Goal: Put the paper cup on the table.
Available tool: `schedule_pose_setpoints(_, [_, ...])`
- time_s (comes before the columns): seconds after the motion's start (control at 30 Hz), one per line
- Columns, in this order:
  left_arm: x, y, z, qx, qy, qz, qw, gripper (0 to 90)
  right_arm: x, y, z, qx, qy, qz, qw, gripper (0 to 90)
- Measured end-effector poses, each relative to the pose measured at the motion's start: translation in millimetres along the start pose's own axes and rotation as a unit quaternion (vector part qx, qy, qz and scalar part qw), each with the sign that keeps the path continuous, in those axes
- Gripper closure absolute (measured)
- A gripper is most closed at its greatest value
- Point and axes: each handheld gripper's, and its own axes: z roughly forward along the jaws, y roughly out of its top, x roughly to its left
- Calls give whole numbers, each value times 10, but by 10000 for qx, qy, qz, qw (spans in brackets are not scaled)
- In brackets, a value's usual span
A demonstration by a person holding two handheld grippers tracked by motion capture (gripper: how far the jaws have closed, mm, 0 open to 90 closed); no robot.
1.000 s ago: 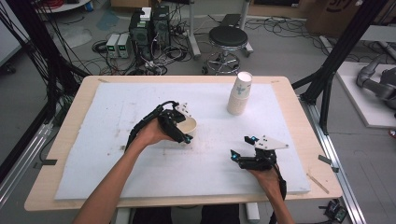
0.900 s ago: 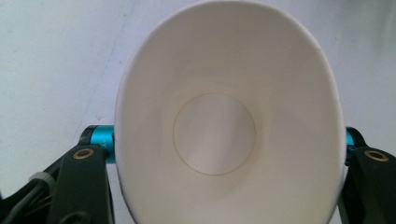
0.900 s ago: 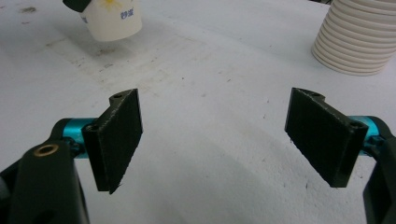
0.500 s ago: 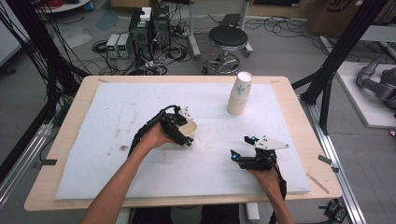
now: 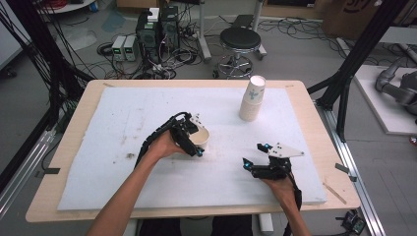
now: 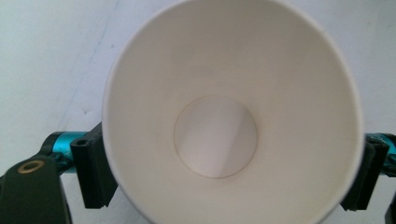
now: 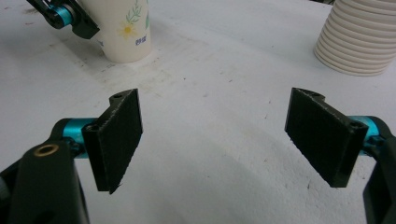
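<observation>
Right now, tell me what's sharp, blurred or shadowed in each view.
High view: evenly lit, slightly soft; the stack of cups casts little shadow. Left gripper view: the cup looms close and soft. Right gripper view: the fingers are crisp, with soft shadow beneath.

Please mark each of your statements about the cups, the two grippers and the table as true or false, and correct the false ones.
1. A single paper cup stands upright on the white mat, its mouth facing up. True.
2. The left gripper is far away from that cup. False: the cup sits between its fingers, which have just been opening.
3. The right gripper holds a cup. False: its fingers stand wide apart with nothing between them.
4. A stack of cups stands near the far edge of the mat. True.
5. The single cup is full of liquid. False: the left gripper view shows its bare bottom.
</observation>
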Motion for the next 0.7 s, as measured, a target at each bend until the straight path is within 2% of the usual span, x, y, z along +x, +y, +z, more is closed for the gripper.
schedule_pose_setpoints(0.03, [0,0,0,0,0,0,10000,128,-1,0,1,-6,0,5,10000,193])
schedule_pose_setpoints(0.07, [-24,-27,-3,-156,94,52,9998,112,-3,0,0,-5,7,6,10000,193])
schedule_pose_setpoints(0.1, [-24,-27,-3,-156,94,52,9998,112,-3,0,0,-5,7,6,10000,193])
schedule_pose_setpoints(0.13, [-19,-65,16,-92,4,11,10000,113,1,0,-1,-2,8,11,10000,193])
schedule_pose_setpoints(0.17, [-19,-65,16,-92,4,11,10000,113,1,-1,-1,-2,6,9,10000,193])
schedule_pose_setpoints(0.2, [-20,-105,25,-66,104,-45,9999,113,3,0,-3,14,1,10,10000,193])
schedule_pose_setpoints(0.23, [-20,-105,25,-66,104,-45,9999,113,-1,0,1,-3,10,-8,10000,193])
schedule_pose_setpoints(0.27, [-8,-135,21,-111,16,-107,9999,113,-1,0,1,-6,9,-3,10000,193])
schedule_pose_setpoints(0.43, [-9,-149,14,-127,30,-115,9998,113,-1,-1,0,-5,8,1,10000,193])
schedule_pose_setpoints(0.57, [-30,-219,-45,-273,40,-199,9994,113,1,-3,-3,-5,9,14,10000,193])
schedule_pose_setpoints(0.63, [-37,-312,-132,-445,87,-246,9987,113,-2,-4,-4,-15,14,-3,10000,193])
schedule_pose_setpoints(0.7, [-48,-369,-209,-507,71,-304,9982,113,-4,-5,-5,-27,21,-5,10000,193])
